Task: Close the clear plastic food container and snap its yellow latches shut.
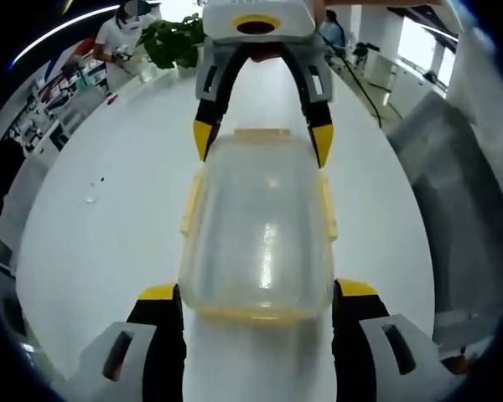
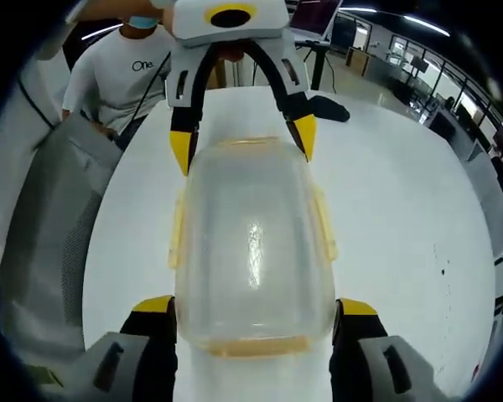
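The clear plastic food container (image 1: 260,234) lies on the white table (image 1: 101,209) with its lid on. Yellow latches (image 1: 187,205) run along its sides and ends. My left gripper (image 1: 257,291) stands open, its yellow-tipped fingers astride the container's near end. My right gripper (image 1: 262,141) faces it, open around the far end. In the right gripper view the same container (image 2: 251,243) sits between the right gripper (image 2: 256,306) at the bottom and the left gripper (image 2: 243,138) at the top. Whether the fingers touch the container walls is unclear.
A grey mesh chair (image 2: 59,226) stands at the table's edge, also seen as a chair (image 1: 461,193) on the right. A person in a white shirt (image 2: 117,67) is behind it. A green plant (image 1: 176,42) and another person (image 1: 121,33) are at the far end.
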A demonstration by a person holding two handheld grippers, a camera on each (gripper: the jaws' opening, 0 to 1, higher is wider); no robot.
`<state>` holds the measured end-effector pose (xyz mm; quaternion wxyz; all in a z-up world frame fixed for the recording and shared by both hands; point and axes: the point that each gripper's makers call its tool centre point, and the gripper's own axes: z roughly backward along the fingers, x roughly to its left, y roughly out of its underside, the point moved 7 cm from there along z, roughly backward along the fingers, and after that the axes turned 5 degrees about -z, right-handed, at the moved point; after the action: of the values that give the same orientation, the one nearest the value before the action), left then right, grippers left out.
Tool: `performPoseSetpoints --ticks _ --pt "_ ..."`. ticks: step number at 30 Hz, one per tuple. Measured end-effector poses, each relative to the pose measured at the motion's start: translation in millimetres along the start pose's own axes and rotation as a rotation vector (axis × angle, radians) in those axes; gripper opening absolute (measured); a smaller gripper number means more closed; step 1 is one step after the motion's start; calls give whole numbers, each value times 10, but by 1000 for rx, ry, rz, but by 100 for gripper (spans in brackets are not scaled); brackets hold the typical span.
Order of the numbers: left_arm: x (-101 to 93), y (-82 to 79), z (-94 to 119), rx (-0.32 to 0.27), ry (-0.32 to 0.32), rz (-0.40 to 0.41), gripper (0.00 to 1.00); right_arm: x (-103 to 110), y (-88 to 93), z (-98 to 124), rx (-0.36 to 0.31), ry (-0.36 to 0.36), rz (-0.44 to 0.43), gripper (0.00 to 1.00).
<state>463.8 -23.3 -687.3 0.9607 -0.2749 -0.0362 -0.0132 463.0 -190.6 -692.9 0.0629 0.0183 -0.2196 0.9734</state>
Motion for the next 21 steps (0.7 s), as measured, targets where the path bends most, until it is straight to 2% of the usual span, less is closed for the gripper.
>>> performPoseSetpoints --ticks 10,11,12,13,14,15,18,21 --pt "-13 -14 -7 24 -6 8 71 18 -12 -16 15 8 8 77" --pt "-16 -19 -8 28 -10 11 74 29 -18 -20 16 10 13 79" --pt "-2 -41 -16 20 -39 25 81 54 -35 -37 11 12 17 89" --pt "5 -64 -23 6 -52 32 97 53 -43 -53 11 24 19 100" --pt "-1 -89 -19 -5 -48 55 99 12 -49 -32 27 47 50 98" --pt "-45 -115 -23 -27 -7 56 99 21 -75 -44 7 49 31 99" --pt "-61 -125 -16 -5 -8 16 99 52 -115 -5 -6 27 21 99" --pt "-79 -134 -11 -2 -10 12 99 76 -155 17 -21 27 19 99"
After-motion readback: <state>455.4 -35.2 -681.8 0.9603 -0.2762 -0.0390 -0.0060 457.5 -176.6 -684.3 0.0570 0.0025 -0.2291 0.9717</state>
